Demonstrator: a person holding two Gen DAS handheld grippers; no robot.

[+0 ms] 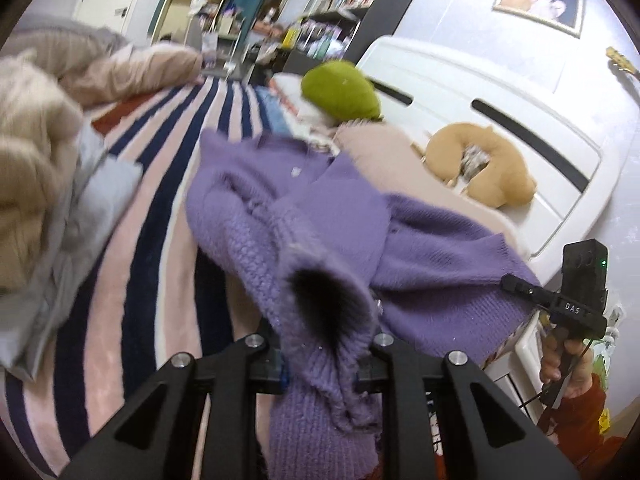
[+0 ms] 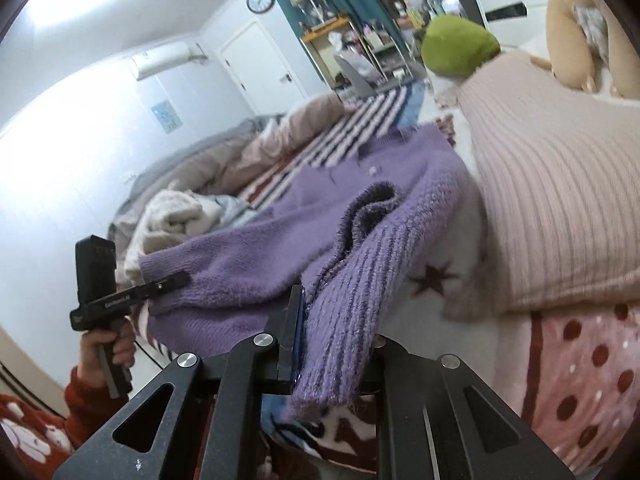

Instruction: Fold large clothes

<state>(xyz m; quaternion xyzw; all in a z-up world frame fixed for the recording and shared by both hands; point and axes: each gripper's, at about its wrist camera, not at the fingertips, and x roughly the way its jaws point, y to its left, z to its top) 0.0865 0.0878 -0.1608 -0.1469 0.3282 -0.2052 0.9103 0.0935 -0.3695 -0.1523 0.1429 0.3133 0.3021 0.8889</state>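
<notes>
Both pairs of jaws are clenched on the purple sweater [image 1: 340, 208], one sleeve cuff each. The left gripper [image 1: 324, 364] pinches a cuff [image 1: 320, 304] whose dark opening faces its own camera, with ribbed knit hanging down between the fingers. The right gripper [image 2: 332, 356] clamps the other cuff [image 2: 340, 320], which drapes forward over the jaws, its sleeve folded back in a loop toward the sweater's body.

The sweater lies spread on the bed, body flat, collar pointing away from the person. Its far side rests on the striped blanket [image 1: 168, 184], navy, pink and white. Just beside it, toward the headboard [image 1: 500, 120], sits a ribbed pink pillow [image 2: 552, 184]. Beyond the pillow from the sweater are a tan neck cushion [image 1: 480, 164] and a green plush [image 1: 340, 90], both near the headboard. On the opposite side of the sweater lies a heap of cream and pale blue clothes [image 1: 36, 168], apart from it, with a bunched beige duvet [image 1: 132, 68] farther off. The sweater's near hem overhangs a star-patterned fleece [image 2: 436, 276] on the bed's edge.
</notes>
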